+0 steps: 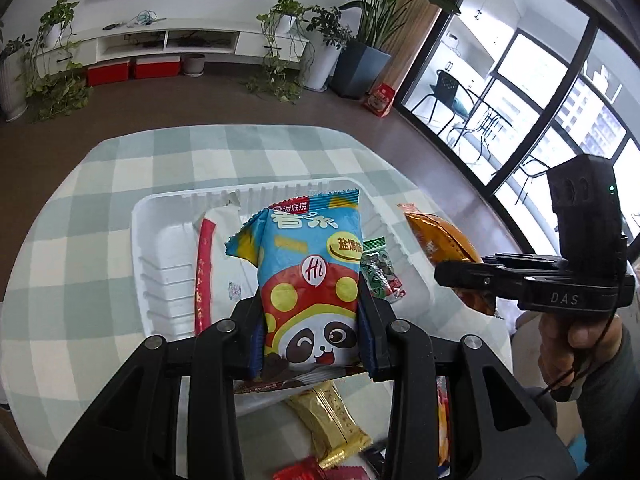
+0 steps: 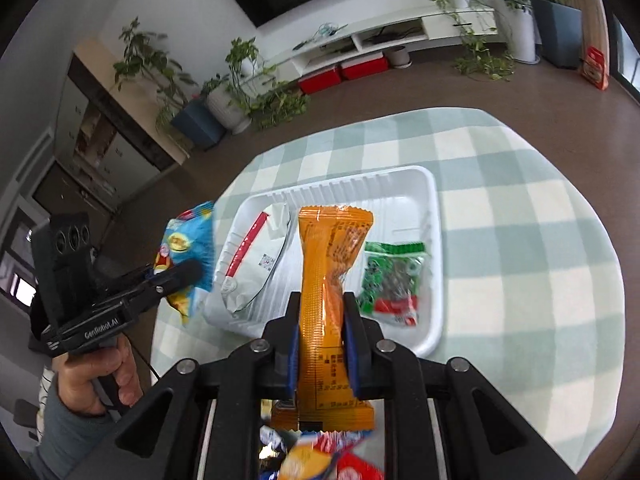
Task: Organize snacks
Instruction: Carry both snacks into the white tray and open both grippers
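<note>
Left gripper (image 1: 312, 320) clamped on blue panda packet (image 1: 308, 276); right gripper (image 2: 320, 344) clamped on orange packet (image 2: 330, 280). Both best lowered flat into bare parts of white tray (image 2: 424, 184), then released.

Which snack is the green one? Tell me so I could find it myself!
Look for the checked tablecloth, then the white tray lying on it. The green packet lies flat in the tray's right-hand part as the right wrist camera sees it, beside the orange packet that the right gripper holds. It is the only green one, small, with a clear window and a red strip.
</note>
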The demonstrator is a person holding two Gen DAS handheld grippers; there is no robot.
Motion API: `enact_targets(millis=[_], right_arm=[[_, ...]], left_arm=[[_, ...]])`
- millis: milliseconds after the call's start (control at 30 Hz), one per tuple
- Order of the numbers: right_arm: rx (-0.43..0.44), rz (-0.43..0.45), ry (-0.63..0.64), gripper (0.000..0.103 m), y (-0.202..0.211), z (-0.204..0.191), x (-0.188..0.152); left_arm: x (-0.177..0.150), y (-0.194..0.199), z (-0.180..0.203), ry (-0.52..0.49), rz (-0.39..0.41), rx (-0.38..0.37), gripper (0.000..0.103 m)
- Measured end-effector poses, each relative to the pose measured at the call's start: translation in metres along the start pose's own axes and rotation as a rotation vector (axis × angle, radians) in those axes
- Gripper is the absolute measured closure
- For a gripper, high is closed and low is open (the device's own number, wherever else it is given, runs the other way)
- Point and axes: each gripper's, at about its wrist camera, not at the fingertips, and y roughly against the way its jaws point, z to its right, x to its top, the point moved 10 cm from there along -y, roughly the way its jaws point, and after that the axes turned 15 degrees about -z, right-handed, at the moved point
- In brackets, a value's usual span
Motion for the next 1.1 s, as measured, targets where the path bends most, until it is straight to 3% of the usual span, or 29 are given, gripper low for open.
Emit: enact_targets(millis=[167, 333, 700, 867, 1033, 1100], right_arm=[[-0.033, -0.046, 0.014, 0.083, -0.035, -0.001, 0.017], [-0.071, -0.081, 0.003, 0.083, -0.063, 0.008, 0.025], [-0.142, -0.135, 0.007, 0.082, -0.095, 0.019, 0.02], [-0.155, -0.139, 0.01, 0.081, -0.099, 0.024, 0.015], [-0.151, -0.138, 0.023, 0.073, -0.098, 0.02, 0.014], [-0.165, -0.13, 0.027, 0.063, -0.096, 0.019, 0.015]], left_arm=[[0.002, -0.044, -0.009, -0.001, -0.072, 0.037, 0.07], [-0.001, -0.069, -0.023, 0.007, -0.096, 0.065, 0.07], [-0.008, -0.097, -0.029, -0.016, -0.128, 0.13, 0.068], [-0.01, -0.097, -0.031, -0.02, -0.13, 0.142, 0.057], [-0.011, -0.095, -0.029, -0.024, -0.128, 0.14, 0.049], [-0.011, -0.094, -0.029, -0.026, -0.125, 0.141, 0.047]])
